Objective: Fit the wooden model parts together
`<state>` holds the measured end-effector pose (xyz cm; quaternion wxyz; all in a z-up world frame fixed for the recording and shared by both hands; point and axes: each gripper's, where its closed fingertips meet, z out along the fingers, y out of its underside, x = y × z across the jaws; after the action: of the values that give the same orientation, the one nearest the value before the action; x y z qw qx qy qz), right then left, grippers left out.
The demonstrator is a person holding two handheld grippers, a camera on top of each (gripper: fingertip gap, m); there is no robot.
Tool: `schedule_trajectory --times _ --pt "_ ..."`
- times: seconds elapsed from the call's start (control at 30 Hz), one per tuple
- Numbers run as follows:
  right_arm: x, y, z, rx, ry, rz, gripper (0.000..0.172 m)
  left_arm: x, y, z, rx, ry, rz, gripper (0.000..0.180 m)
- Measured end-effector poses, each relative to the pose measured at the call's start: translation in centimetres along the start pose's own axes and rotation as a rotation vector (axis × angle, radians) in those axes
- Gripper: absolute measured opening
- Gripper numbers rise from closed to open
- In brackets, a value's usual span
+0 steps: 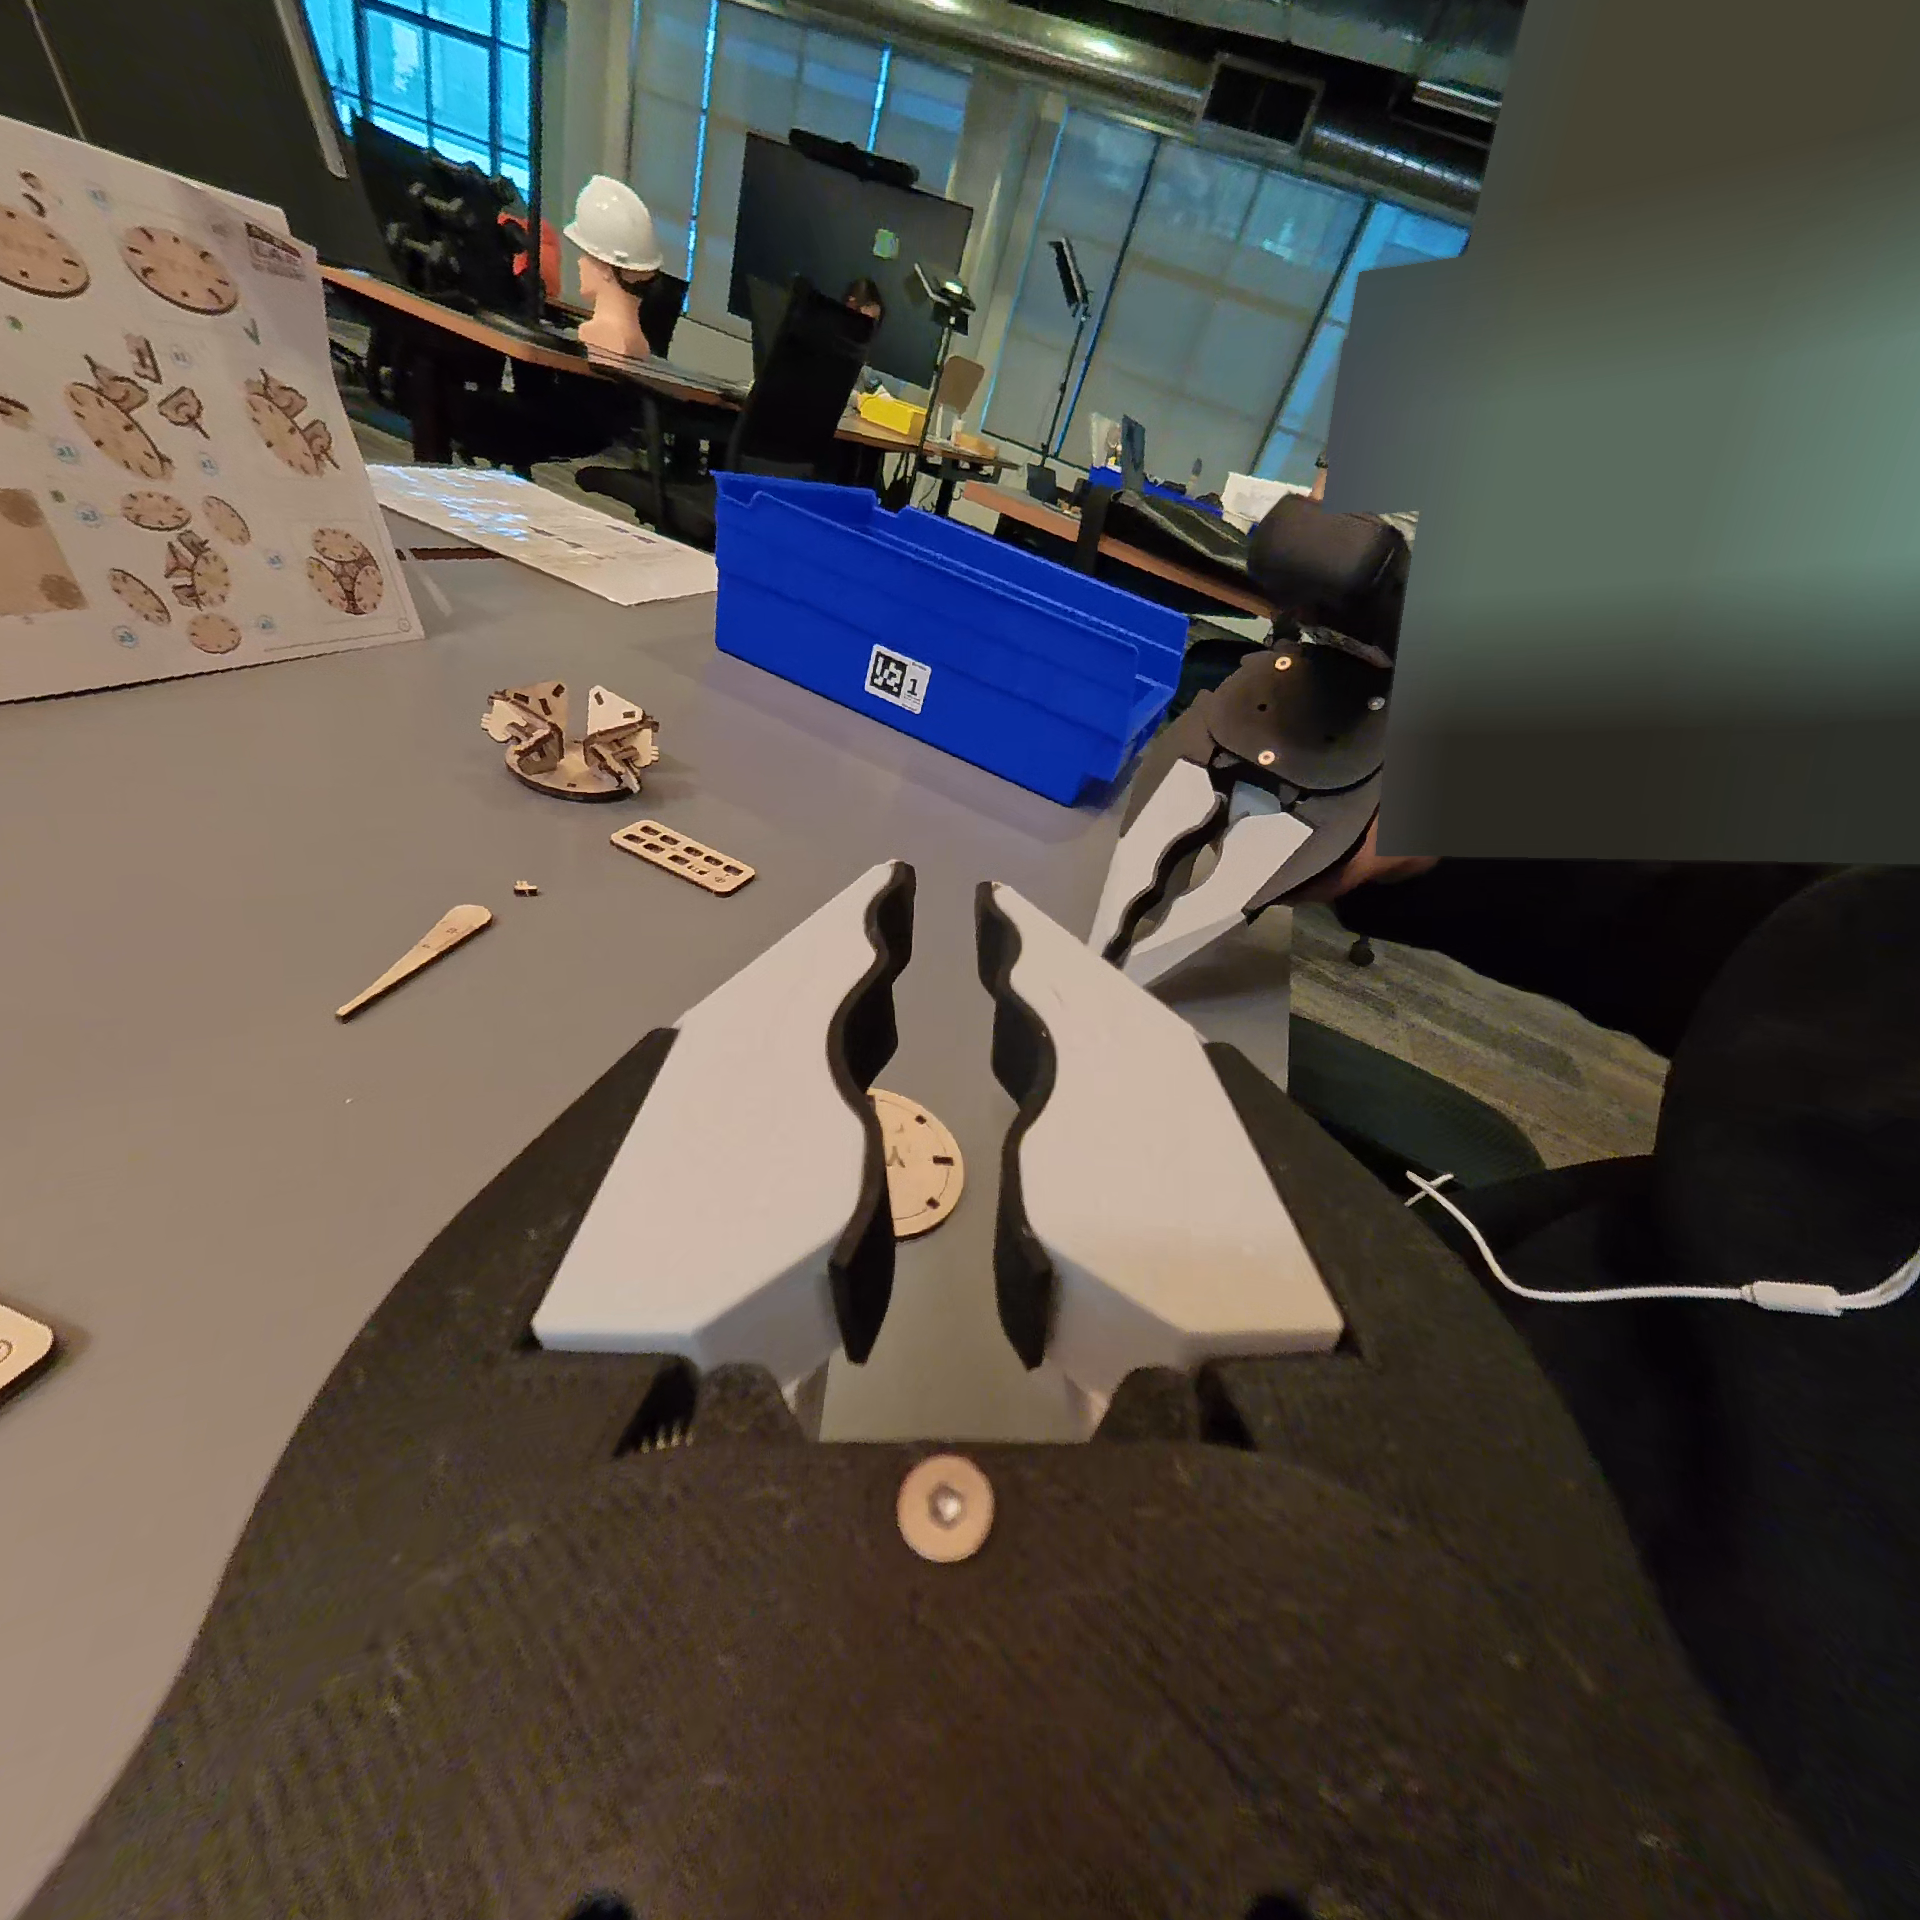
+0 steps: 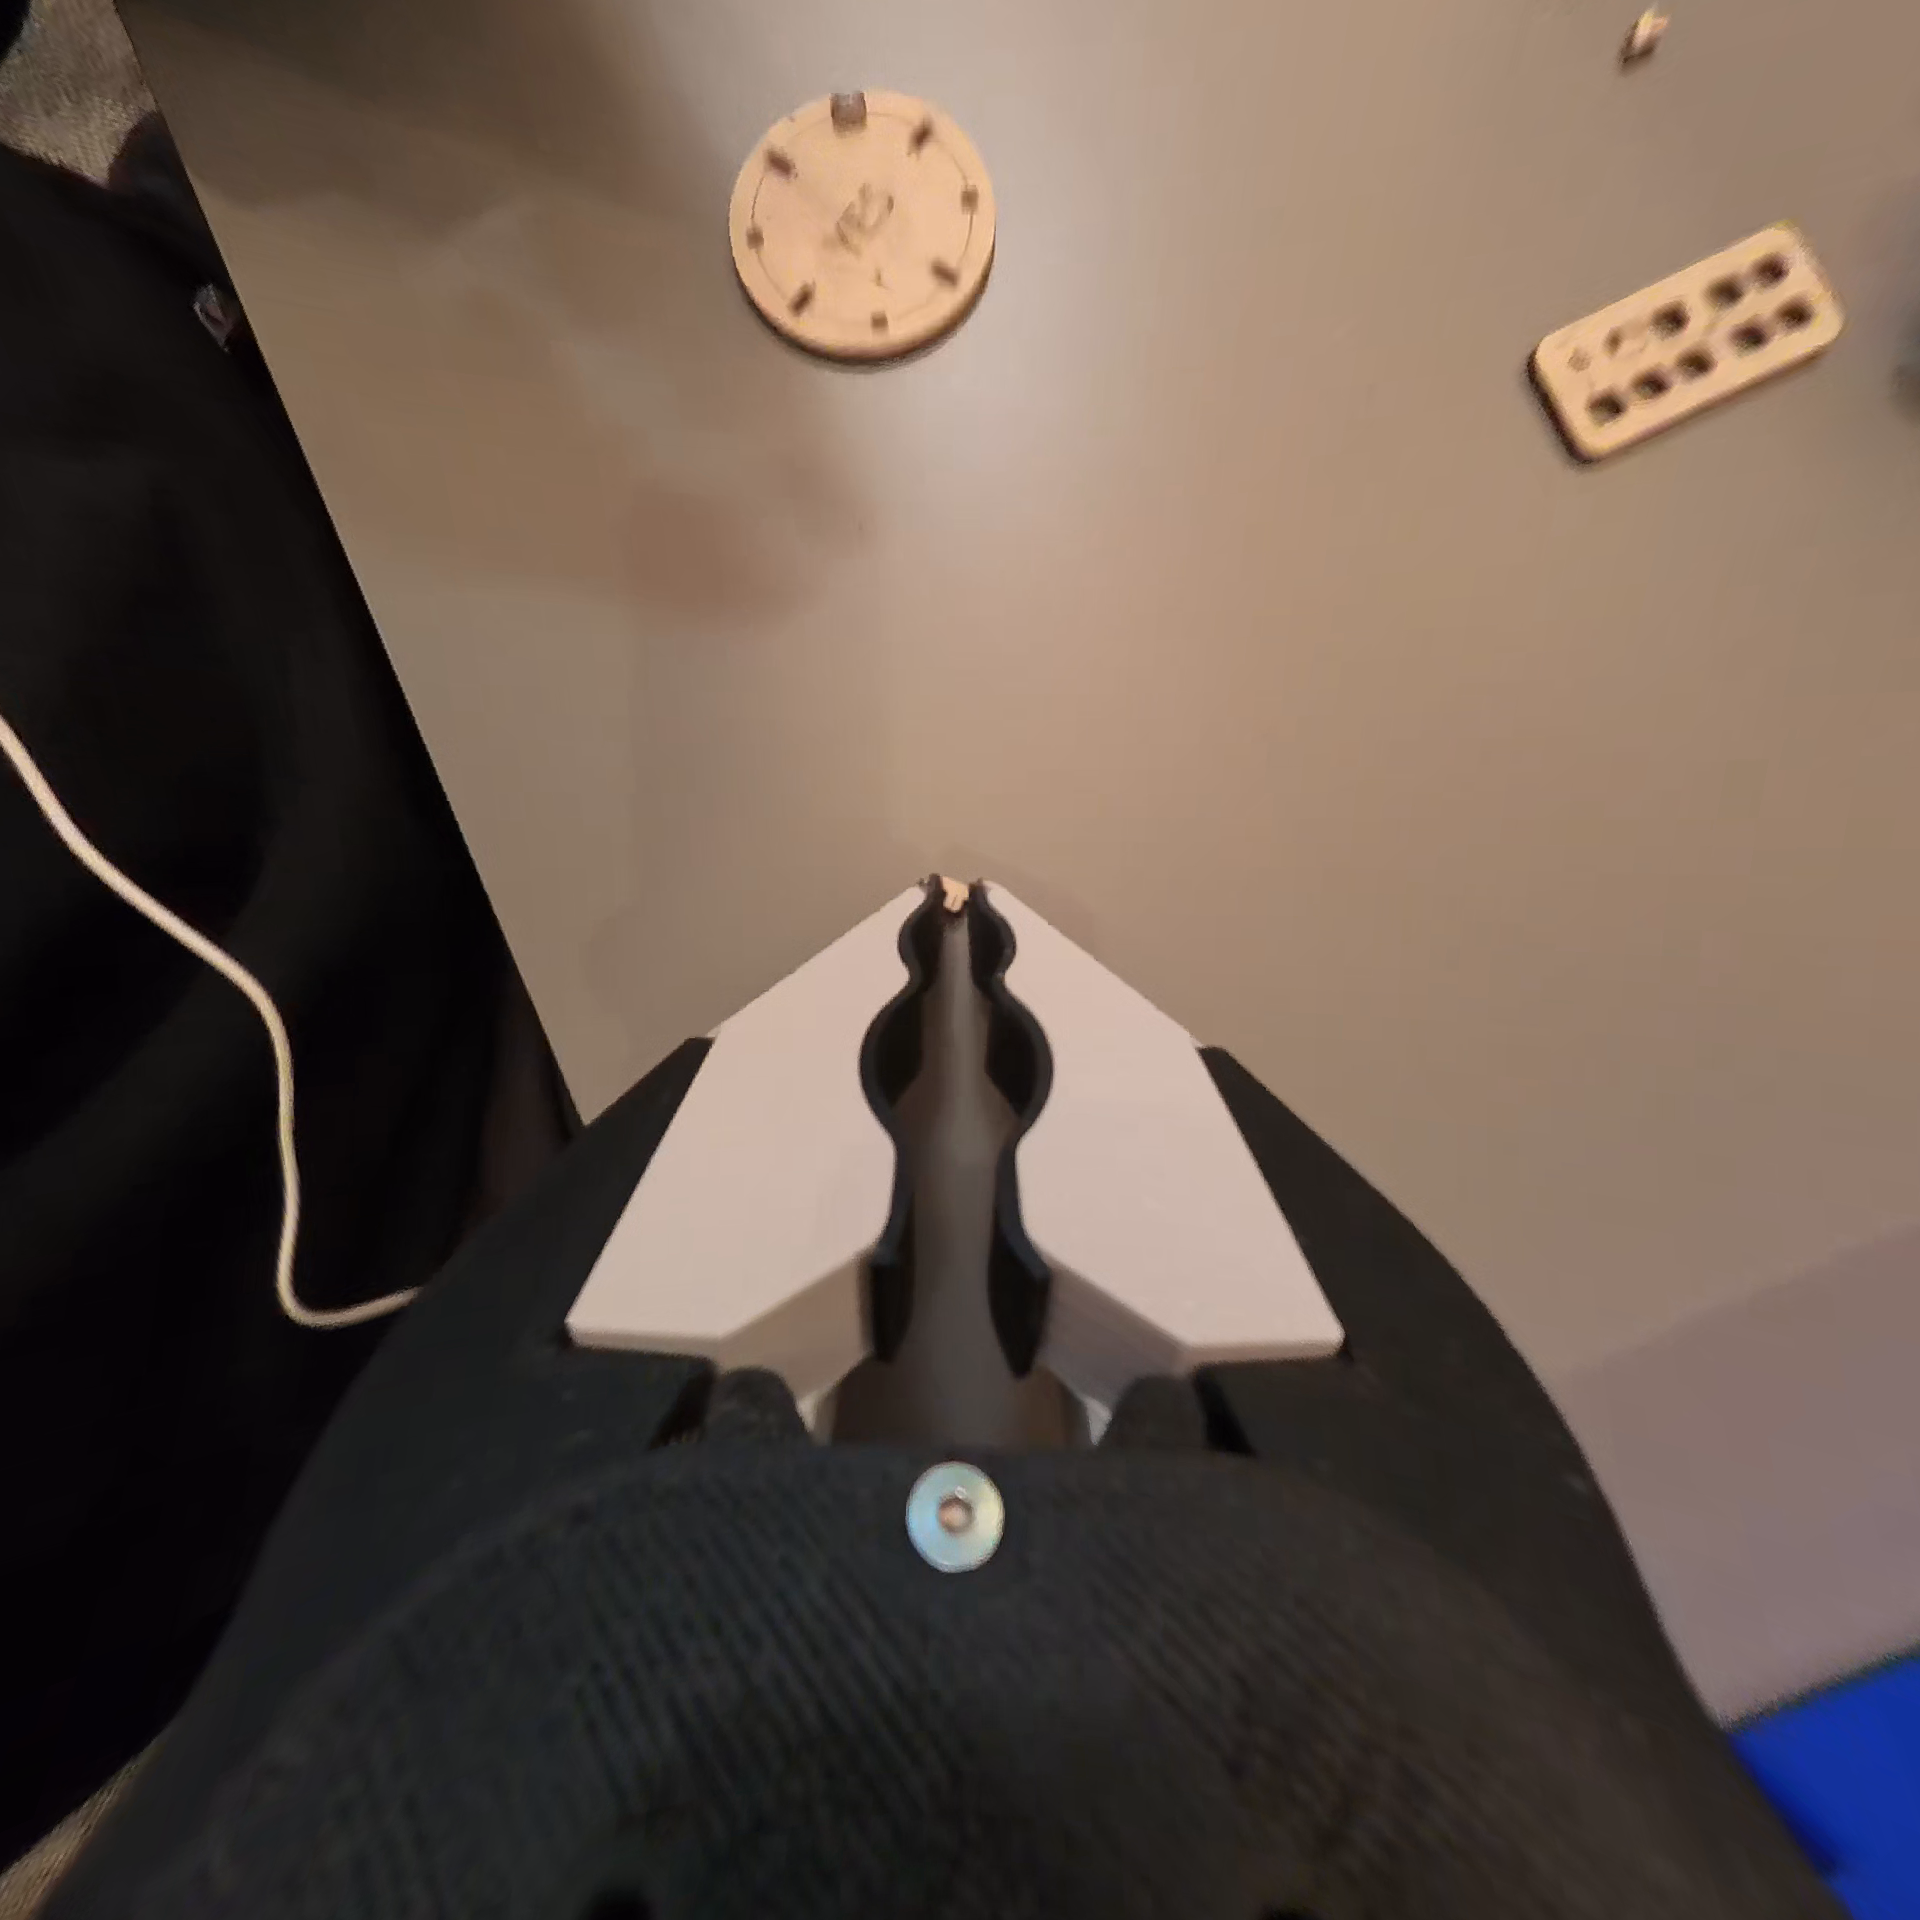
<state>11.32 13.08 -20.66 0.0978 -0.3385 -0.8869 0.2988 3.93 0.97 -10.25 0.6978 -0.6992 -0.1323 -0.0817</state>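
grey tabletop (image 1: 260, 935) under both grippers, strewn with wooden parts: round slotted disc (image 2: 862, 223), holed strip (image 2: 1683, 343), tapered stick (image 1: 416, 961), small assembly (image 1: 571, 743), printed sheet (image 1: 177, 416) and blue bin (image 1: 935, 623), with an office of desks and windows behind. left gripper (image 1: 945, 894) spread with nothing between the pads, over the disc, half hidden by one finger. right gripper (image 2: 951, 894) pinching a tiny wooden piece (image 2: 951, 896) at the tips, too small and blurred to identify.

Tiny tan wooden piece (image 2: 951, 900) pinched at right gripper (image 2: 951, 906) tips
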Motion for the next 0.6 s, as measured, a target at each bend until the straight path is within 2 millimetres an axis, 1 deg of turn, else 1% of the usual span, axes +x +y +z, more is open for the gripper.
schedule_trajectory --times 0.03,0.07,0.13,0.2,0.23,0.3,0.37,0.4,0.5,0.6 --pt "-0.2 -0.9 0.0 0.044 -0.004 0.001 0.003 0.1 0.0 0.0 0.0 0.009 0.001 0.008" --pt "-0.5 -2.2 -0.1 0.115 -0.017 0.009 0.003 0.4 0.0 0.1 -0.001 0.023 0.003 0.009" --pt "-1.1 -6.2 -1.0 0.331 -0.069 0.067 0.002 1.2 0.2 0.3 -0.011 0.066 0.014 0.012" --pt "-2.2 -10.9 -2.7 0.615 -0.22 0.181 0.002 2.1 0.6 0.5 -0.033 0.103 0.043 0.015" --pt "-2.8 -12.9 -3.5 0.739 -0.319 0.242 0.002 2.5 0.7 0.6 -0.044 0.115 0.067 0.016" --pt "-3.6 -15.5 -4.1 0.893 -0.514 0.347 0.001 3.3 0.8 0.7 -0.05 0.124 0.131 0.017" --pt "-4.3 -17.1 -3.8 0.969 -0.664 0.42 0.001 3.8 0.6 0.6 -0.033 0.103 0.205 0.016" --pt "-4.5 -17.8 -3.5 0.996 -0.708 0.452 0.001 3.8 0.3 0.5 -0.02 0.083 0.236 0.014" --pt "-4.3 -19.2 -3.0 1.069 -0.77 0.548 0.001 3.7 -0.5 0.1 0.026 0.027 0.286 0.009" --pt "-4.1 -19.9 -2.6 1.124 -0.832 0.637 0.001 2.8 -1.5 -0.6 0.078 -0.043 0.285 0.006"
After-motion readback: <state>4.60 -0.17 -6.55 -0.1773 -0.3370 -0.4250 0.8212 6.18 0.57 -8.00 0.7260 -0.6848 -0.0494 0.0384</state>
